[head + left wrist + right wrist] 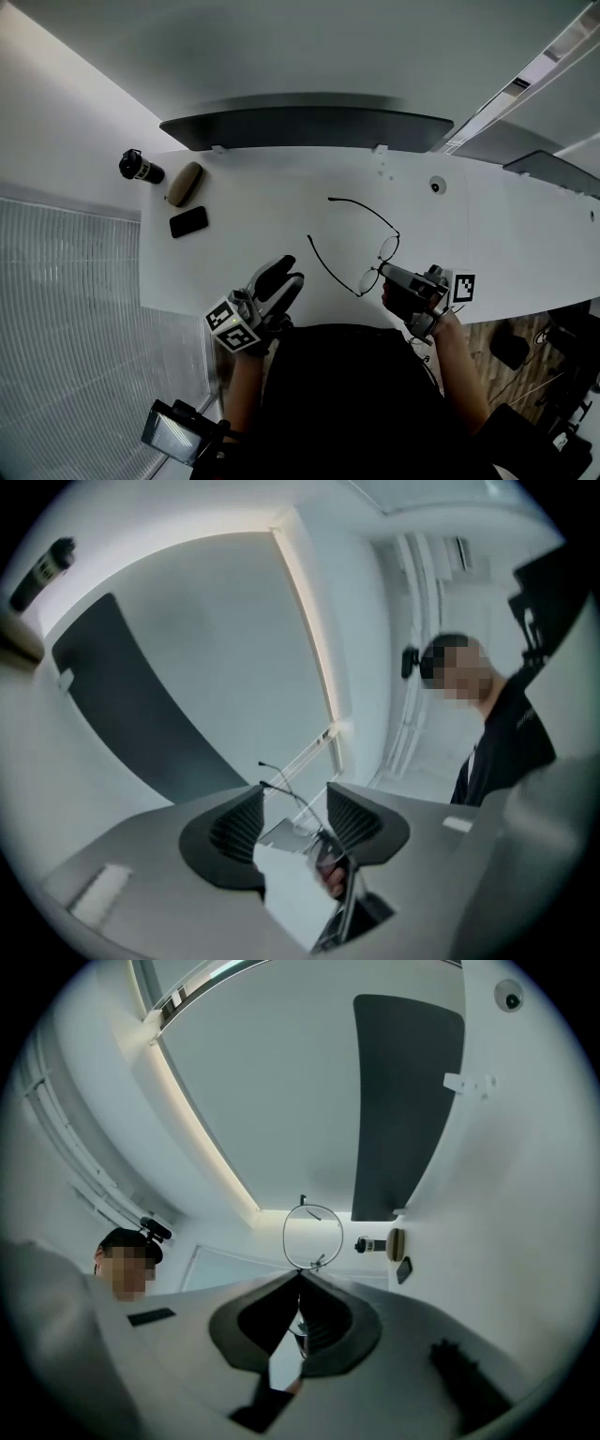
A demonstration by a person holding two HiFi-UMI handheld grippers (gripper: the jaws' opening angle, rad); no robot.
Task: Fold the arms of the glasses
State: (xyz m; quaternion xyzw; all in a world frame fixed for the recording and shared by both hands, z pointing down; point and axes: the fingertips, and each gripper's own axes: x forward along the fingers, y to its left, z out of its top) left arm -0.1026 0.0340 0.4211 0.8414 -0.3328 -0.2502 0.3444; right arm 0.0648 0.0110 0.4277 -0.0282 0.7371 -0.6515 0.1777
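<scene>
Glasses [378, 266], both arms spread wide, at the near edge of the white table [281, 187], frame pinched in the right gripper [386, 276], jaws clamped on it. Left gripper [287, 273] nearby, jaws apart, gripping nothing.

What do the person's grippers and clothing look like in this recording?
The left gripper and right gripper both have grey bodies and dark jaws with ribbed pads. Each carries a cube with black-and-white square markers. The person wears a black top.

Office-like room: long white desk [487, 234], phone [188, 221], ceiling light strips [202, 1138].
</scene>
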